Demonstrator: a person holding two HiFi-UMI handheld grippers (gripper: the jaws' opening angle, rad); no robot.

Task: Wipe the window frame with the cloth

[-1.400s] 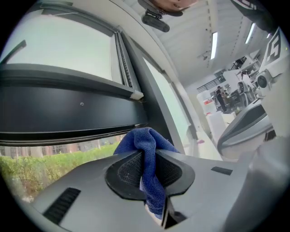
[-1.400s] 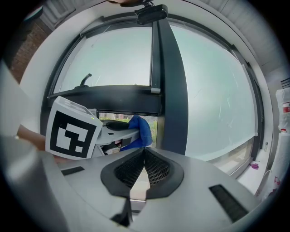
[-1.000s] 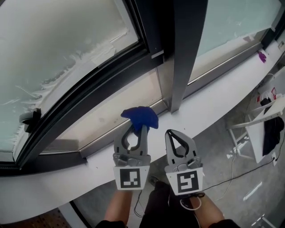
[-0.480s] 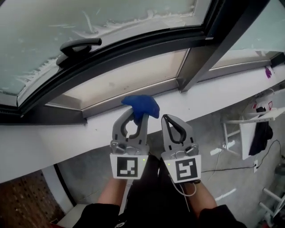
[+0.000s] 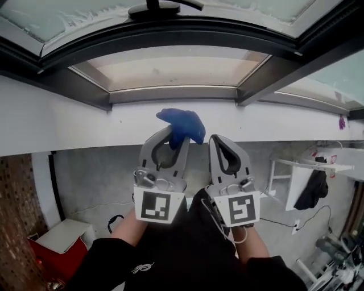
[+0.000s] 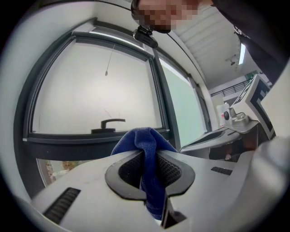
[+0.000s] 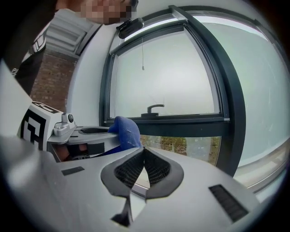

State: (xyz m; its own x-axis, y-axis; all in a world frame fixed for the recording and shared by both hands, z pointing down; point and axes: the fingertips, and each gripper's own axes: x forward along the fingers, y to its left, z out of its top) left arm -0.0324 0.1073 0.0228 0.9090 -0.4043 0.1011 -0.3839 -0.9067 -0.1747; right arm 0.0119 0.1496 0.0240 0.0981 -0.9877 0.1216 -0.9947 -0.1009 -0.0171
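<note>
Fuzzy blue cloth [image 5: 183, 125], matt dark window frame [image 5: 170, 31]

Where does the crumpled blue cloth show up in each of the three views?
Head view: the crumpled blue cloth is at centre, clamped in the left gripper, in front of the white window sill.
Left gripper view: lower centre, pinched between the fingers.
Right gripper view: left of centre, a blue lump.
Shared landmark: the black window handle, higher than the cloth in every view.
</note>
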